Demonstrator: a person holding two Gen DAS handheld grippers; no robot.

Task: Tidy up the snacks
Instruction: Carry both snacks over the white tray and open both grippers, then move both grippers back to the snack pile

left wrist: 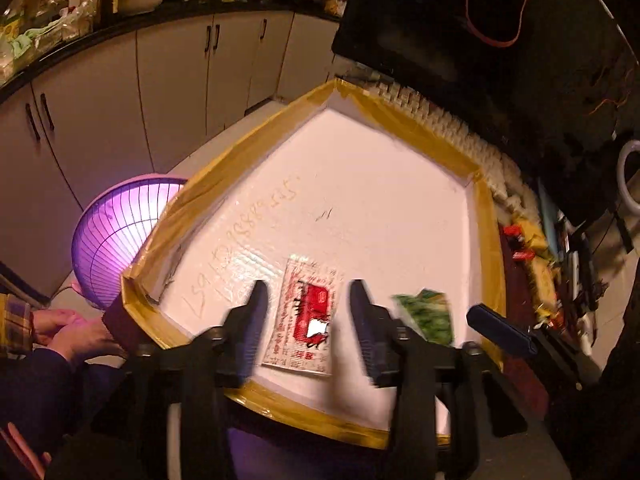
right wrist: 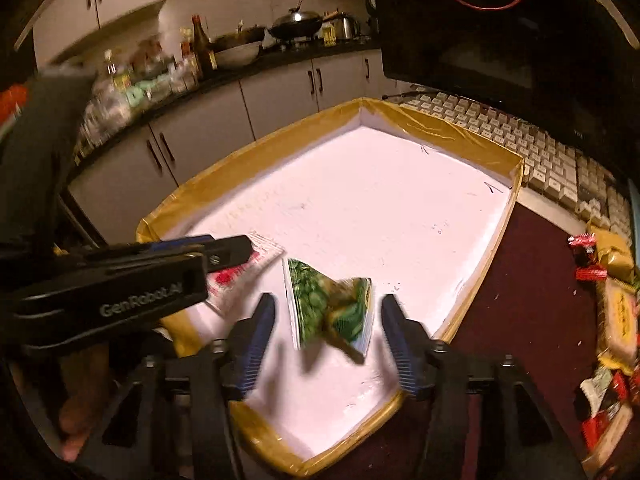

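Observation:
A white shallow box with yellow-taped rim (left wrist: 224, 184) (right wrist: 460, 132) lies on the table. A red-and-white snack packet (left wrist: 306, 314) lies flat on its floor, between the fingers of my open left gripper (left wrist: 308, 300), which hovers above it. A green snack packet (right wrist: 330, 308) is blurred between the fingers of my open right gripper (right wrist: 328, 312), over the box floor; whether it rests on the floor I cannot tell. It also shows in the left wrist view (left wrist: 430, 314). The left gripper's body (right wrist: 120, 280) crosses the right wrist view.
A pile of yellow and red snack packets (right wrist: 608, 300) lies on the dark red mat at the right. A keyboard (right wrist: 540, 152) and monitor (right wrist: 500, 32) stand behind the box. A pink mesh cover (left wrist: 120, 236) stands left of the box.

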